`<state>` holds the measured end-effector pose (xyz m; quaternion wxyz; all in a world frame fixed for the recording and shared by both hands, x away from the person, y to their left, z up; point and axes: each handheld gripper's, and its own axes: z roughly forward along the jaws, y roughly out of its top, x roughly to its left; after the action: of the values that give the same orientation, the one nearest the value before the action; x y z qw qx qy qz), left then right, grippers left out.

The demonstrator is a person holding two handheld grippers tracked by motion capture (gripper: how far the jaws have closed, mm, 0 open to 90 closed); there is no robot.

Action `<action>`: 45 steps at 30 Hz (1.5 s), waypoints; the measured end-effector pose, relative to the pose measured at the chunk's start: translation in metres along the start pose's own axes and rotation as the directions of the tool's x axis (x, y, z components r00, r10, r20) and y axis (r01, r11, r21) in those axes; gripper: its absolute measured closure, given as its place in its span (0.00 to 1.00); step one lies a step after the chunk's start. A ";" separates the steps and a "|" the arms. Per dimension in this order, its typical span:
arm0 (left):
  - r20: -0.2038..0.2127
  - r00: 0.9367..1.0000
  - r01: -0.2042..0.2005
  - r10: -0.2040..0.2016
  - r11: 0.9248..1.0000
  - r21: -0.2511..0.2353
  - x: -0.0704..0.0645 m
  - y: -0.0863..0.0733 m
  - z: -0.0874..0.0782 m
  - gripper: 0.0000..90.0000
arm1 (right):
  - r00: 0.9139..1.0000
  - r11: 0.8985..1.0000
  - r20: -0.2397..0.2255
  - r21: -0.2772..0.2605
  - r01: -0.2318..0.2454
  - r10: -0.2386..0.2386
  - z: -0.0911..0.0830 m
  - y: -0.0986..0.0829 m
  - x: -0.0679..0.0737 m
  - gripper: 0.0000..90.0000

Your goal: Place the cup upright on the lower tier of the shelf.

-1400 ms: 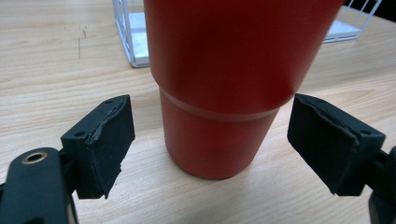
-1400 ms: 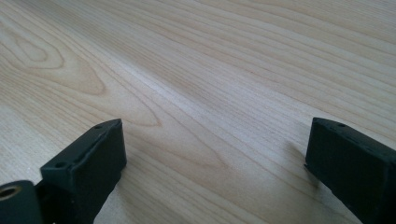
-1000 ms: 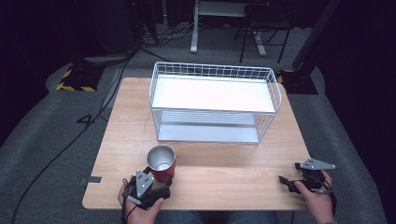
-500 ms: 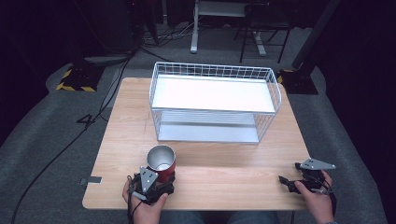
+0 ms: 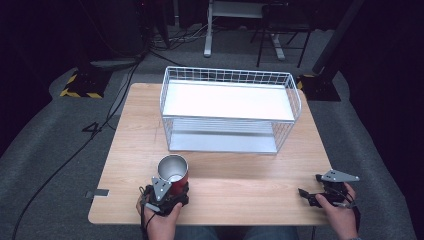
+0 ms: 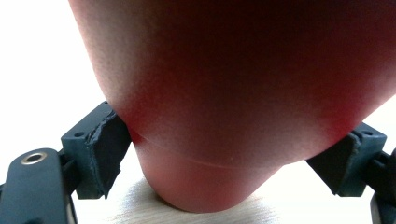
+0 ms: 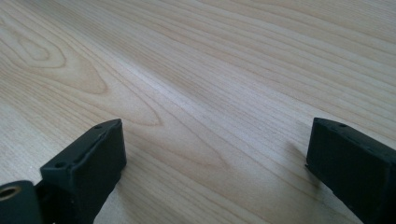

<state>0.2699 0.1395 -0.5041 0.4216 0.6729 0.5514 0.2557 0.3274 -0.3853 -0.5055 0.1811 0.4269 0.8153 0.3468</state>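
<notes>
Both jaws of the left gripper point(image 5: 167, 191) bracket the lower wall of the red metal cup point(image 5: 173, 172), which stands upright, mouth up, near the front edge of the wooden table point(image 5: 240, 170), in front of the white wire rack point(image 5: 230, 107) and well apart from it. In the left gripper view the cup point(image 6: 233, 102) sits between the two pads point(image 6: 100, 154), each touching its curved side just above the base; the grip reads as closed on the cup, with the base on the table. To complete the grasp well, keep the pads level and opposite each other across the widest part of the wall, since the taper near the base could let the cup slip downward. Apply firm, even pressure before lifting, and lift straight up to keep the open mouth level. The right gripper point(image 5: 320, 194) rests at the front right of the table, jaws spread wide over bare wood point(image 7: 201, 93), holding nothing.
</notes>
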 end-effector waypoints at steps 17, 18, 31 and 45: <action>-0.007 0.999 -0.040 0.040 0.999 -0.007 -0.001 0.000 -0.002 0.19 | 1.000 1.000 0.000 0.000 0.000 0.000 0.000 0.000 0.000 0.05; -0.004 0.999 -0.042 0.042 0.999 -0.006 -0.001 0.000 -0.003 0.19 | 1.000 1.000 0.000 0.000 0.000 0.000 0.000 0.000 0.000 0.05; 0.059 0.995 -0.076 0.076 0.997 -0.012 -0.012 0.013 -0.010 0.19 | 1.000 1.000 0.001 0.000 0.000 0.000 0.000 0.000 0.000 0.05; 0.134 0.984 -0.115 0.114 0.993 -0.002 -0.017 0.046 -0.005 0.19 | 1.000 1.000 0.001 0.000 -0.001 0.001 0.000 0.000 0.000 0.05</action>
<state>0.2860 0.1225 -0.4605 0.4406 0.7202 0.4830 0.2322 0.3276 -0.3852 -0.5056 0.1813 0.4274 0.8149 0.3469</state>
